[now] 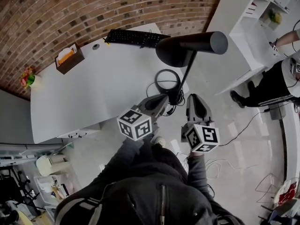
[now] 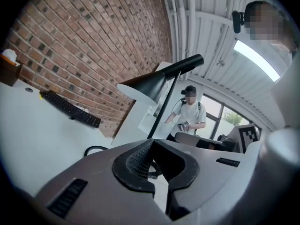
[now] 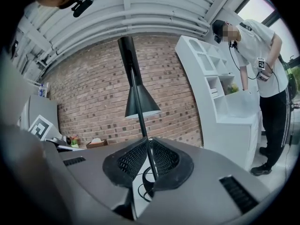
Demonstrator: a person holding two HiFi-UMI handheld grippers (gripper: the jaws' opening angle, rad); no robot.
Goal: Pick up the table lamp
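Right tool [image 3: 147,146] is clamped on the lamp [image 3: 140,102] stem, left tool [image 2: 152,146] is closed too with its tips right at the stem, all by the counter's [image 1: 93,88] right edge.

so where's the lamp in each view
Head view: lamp right of upper centre, black shade over the table corner, stem slanting down-left.
Left gripper view: lamp at centre, shade pointing left, stem dropping to the jaw tips.
Right gripper view: lamp at centre, nearly upright, stem running down between the jaws.
Shared landmark: the brick wall, in all three.
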